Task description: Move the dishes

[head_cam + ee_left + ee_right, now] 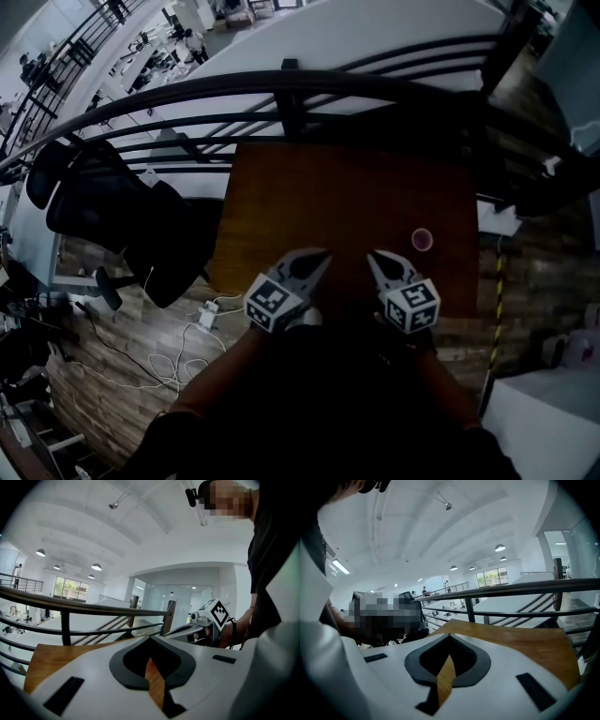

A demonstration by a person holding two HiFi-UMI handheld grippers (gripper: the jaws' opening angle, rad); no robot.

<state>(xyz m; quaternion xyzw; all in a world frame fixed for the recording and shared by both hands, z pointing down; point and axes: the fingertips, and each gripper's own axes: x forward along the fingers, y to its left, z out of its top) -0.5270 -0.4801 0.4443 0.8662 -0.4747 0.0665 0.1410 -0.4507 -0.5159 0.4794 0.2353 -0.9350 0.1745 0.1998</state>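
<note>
Item: left gripper (317, 259) and right gripper (378, 261), held side by side over the near edge of the wooden table (309, 192), noses toward 12 o'clock. Each claw is pressed together at the tip and carries nothing; only a sliver of tabletop shows through the slit behind the tips. Judged a ready pose ahead of any reach. Item: small round dish (422, 240), purplish rim, the only piece seen on the table. It lies at 2 o'clock from the right gripper, near the table's right edge, so within that tool's easier reach. It appears to sit mouth up; being round, it shows no long axis and no facing side. Beyond: dark curved railing (281, 89) along the far edge; black office chair (103, 211) at 9 o'clock, off the table.
</note>
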